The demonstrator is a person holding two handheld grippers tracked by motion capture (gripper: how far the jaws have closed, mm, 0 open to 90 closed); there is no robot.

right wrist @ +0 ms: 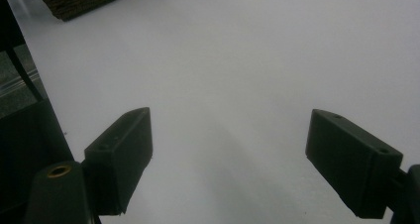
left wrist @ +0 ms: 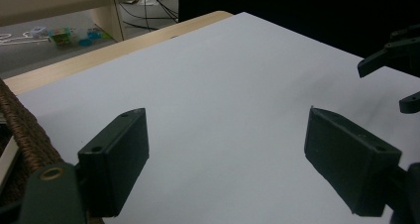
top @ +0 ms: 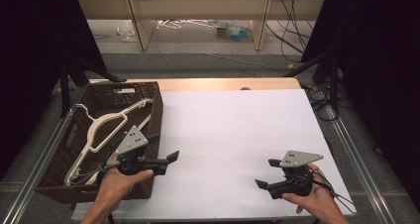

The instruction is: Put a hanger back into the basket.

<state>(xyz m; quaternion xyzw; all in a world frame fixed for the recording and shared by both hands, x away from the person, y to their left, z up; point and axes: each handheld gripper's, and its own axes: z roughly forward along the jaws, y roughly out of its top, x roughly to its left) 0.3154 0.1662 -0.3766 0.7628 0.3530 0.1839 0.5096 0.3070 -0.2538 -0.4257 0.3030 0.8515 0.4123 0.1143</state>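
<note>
High view | 2 grippers, left gripper (top: 165,159) and right gripper (top: 264,173) both gaping, empty | 1 basket (top: 156,110) | 2 hangers (top: 106,130)

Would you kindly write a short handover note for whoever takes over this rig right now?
Left tool: open, nothing between its jaws, at the basket's right edge.
Right tool: open and empty, above the white sheet near the front right.
Things: cream hangers lie in the brown wicker basket at the left.
Done: the hangers are in the basket.
Left: no further hangers lie on the sheet; probably just check and finish.
</note>
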